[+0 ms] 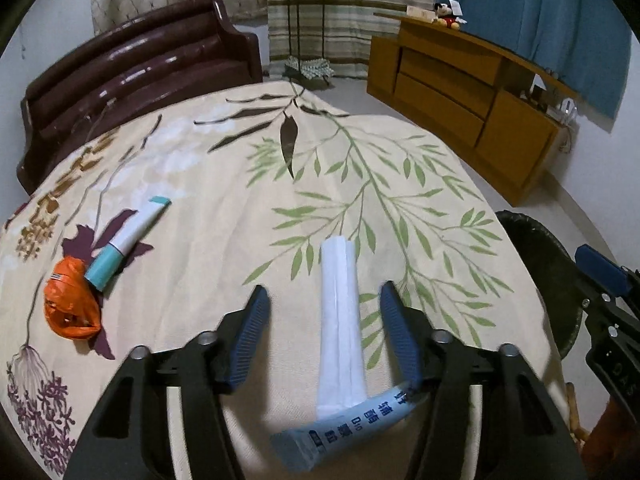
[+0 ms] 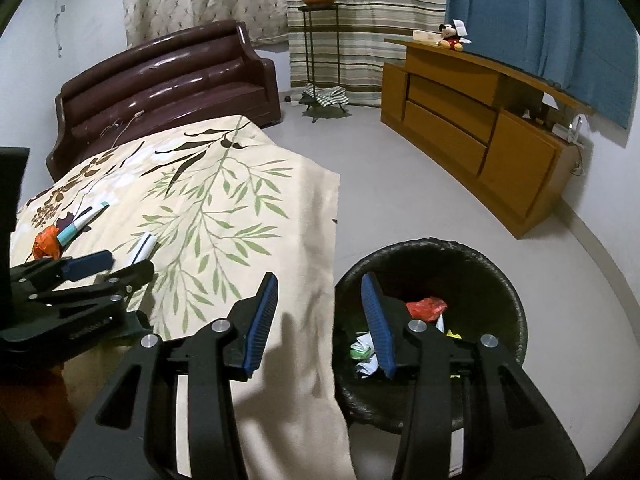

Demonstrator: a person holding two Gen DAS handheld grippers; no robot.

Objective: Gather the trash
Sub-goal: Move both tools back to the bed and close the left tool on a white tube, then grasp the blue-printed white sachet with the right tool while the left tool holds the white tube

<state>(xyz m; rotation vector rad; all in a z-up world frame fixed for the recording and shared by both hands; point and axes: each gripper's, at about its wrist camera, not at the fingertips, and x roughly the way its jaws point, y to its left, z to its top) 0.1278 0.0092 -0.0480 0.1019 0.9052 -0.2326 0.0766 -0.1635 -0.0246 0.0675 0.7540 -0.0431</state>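
My left gripper (image 1: pixel 323 294) is open, low over the leaf-print tablecloth (image 1: pixel 224 184). A folded white paper (image 1: pixel 340 320) lies between its fingers. A light blue tube (image 1: pixel 344 428) with dark lettering lies across the paper's near end. Further left lie a white and teal tube (image 1: pixel 126 238) and a crumpled orange wrapper (image 1: pixel 71 300). My right gripper (image 2: pixel 318 284) is open and empty, held above the table's edge and the black bin (image 2: pixel 496 280). The bin holds red, green and white scraps (image 2: pixel 426 307). The left gripper also shows in the right wrist view (image 2: pixel 120 264).
A dark brown sofa (image 1: pixel 136 76) stands behind the table. A wooden cabinet (image 1: pixel 464 104) with a Mickey toy (image 1: pixel 446 14) lines the right wall. A plant stand (image 2: pixel 318 40) stands by the curtains. Grey floor (image 2: pixel 400 184) lies between the table and the cabinet.
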